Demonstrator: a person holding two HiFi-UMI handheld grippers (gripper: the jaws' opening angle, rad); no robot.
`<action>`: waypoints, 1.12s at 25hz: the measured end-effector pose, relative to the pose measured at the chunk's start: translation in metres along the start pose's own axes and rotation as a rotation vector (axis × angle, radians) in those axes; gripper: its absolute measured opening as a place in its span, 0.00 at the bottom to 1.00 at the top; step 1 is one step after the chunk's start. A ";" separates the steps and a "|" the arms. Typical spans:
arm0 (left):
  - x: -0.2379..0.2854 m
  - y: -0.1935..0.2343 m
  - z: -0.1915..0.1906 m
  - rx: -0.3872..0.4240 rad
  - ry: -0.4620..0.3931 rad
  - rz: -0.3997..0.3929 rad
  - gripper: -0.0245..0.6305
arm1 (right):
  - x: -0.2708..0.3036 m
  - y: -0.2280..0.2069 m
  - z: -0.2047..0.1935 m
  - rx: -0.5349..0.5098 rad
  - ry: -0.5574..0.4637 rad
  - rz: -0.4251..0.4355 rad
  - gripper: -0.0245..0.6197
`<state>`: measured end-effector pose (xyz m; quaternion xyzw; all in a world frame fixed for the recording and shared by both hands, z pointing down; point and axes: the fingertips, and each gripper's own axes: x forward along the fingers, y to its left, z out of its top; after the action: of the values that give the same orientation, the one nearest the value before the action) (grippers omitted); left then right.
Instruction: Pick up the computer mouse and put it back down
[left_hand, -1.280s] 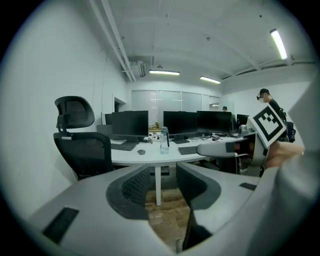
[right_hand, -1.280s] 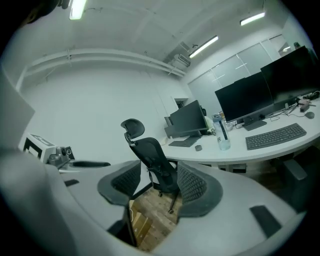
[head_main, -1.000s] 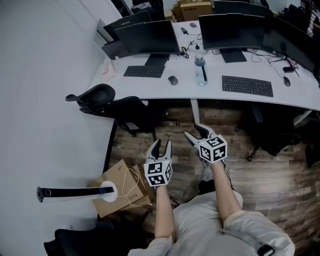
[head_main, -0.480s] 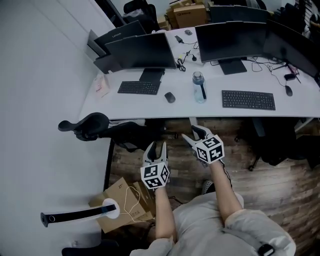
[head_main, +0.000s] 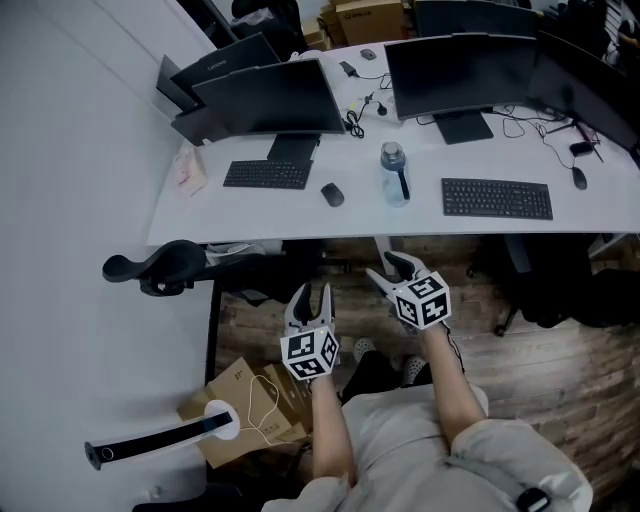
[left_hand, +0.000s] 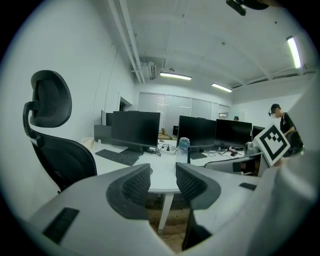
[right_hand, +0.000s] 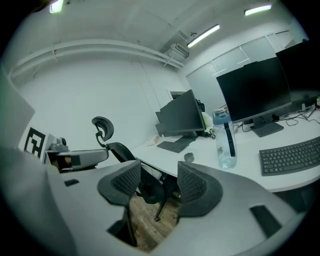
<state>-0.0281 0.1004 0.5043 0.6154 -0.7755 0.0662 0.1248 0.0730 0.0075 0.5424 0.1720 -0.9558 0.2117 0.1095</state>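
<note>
The dark computer mouse (head_main: 332, 194) lies on the white desk (head_main: 250, 215), between a black keyboard (head_main: 265, 175) and a clear water bottle (head_main: 393, 175). In the right gripper view the mouse (right_hand: 188, 157) shows small, left of the bottle (right_hand: 224, 140). Both grippers hang over the wooden floor in front of the desk, well short of the mouse. My left gripper (head_main: 318, 292) is open with nothing between its jaws, as the left gripper view (left_hand: 163, 182) also shows. My right gripper (head_main: 390, 266) (right_hand: 159, 184) is open and empty too.
Two monitors (head_main: 270, 98) (head_main: 462, 62) stand at the back of the desk, and a second keyboard (head_main: 497, 198) lies at the right. A black office chair (head_main: 165, 272) is tucked at the desk's left end. A cardboard box (head_main: 245, 385) sits on the floor at lower left.
Both grippers have moved forward toward the desk, which now sits nearer in the head view. Their jaws stand as wide as before.
</note>
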 end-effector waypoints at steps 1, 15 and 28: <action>0.003 0.001 -0.001 -0.004 0.000 -0.001 0.29 | 0.002 -0.002 0.000 0.000 0.001 0.000 0.40; 0.101 0.045 0.037 -0.041 -0.044 -0.046 0.29 | 0.084 -0.034 0.049 -0.064 0.016 -0.004 0.43; 0.209 0.139 0.087 -0.112 -0.061 -0.032 0.29 | 0.215 -0.073 0.093 -0.092 0.099 -0.038 0.43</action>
<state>-0.2167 -0.0856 0.4852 0.6216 -0.7713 0.0018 0.1367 -0.1091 -0.1566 0.5477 0.1742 -0.9545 0.1736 0.1686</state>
